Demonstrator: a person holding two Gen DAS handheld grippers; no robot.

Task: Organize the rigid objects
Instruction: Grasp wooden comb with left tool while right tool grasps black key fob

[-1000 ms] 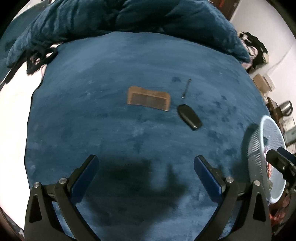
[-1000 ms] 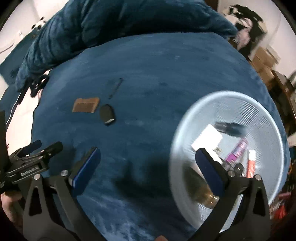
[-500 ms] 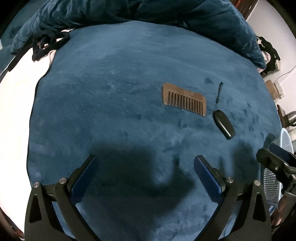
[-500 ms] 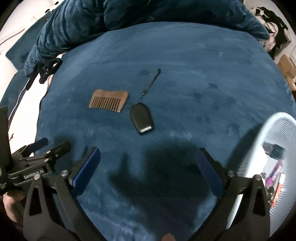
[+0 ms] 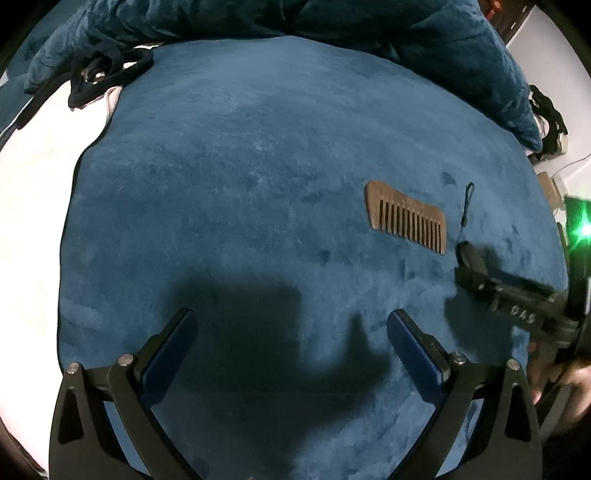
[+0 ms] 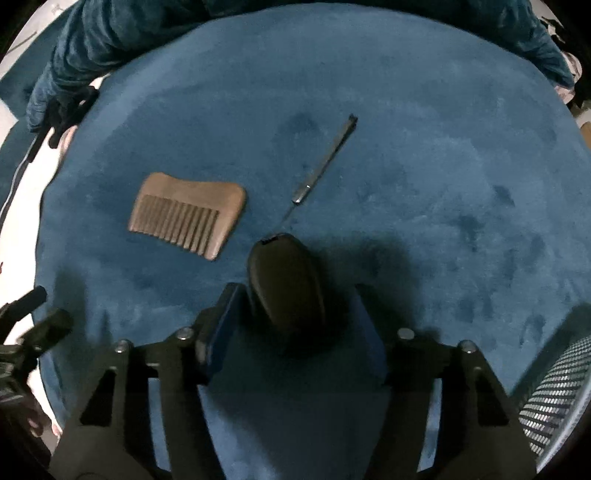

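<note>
A black oval key fob (image 6: 286, 286) with a thin strap (image 6: 325, 162) lies on the blue blanket (image 6: 424, 129). My right gripper (image 6: 291, 317) straddles the fob, its blue pads narrowed around it; contact is not clear. A brown wooden comb (image 6: 188, 218) lies to the fob's left; it also shows in the left wrist view (image 5: 406, 216). My left gripper (image 5: 291, 343) is open and empty above bare blanket, left of the right gripper's body (image 5: 509, 295).
A white mesh basket (image 6: 554, 398) stands at the lower right of the right wrist view. A rumpled blue duvet (image 5: 295, 18) lies along the far edge. A dark cord (image 5: 99, 74) lies on the white sheet (image 5: 33, 184) at the left.
My right gripper moved left from the basket to the key fob and its jaws narrowed around it. The left gripper drifted left and stayed open.
</note>
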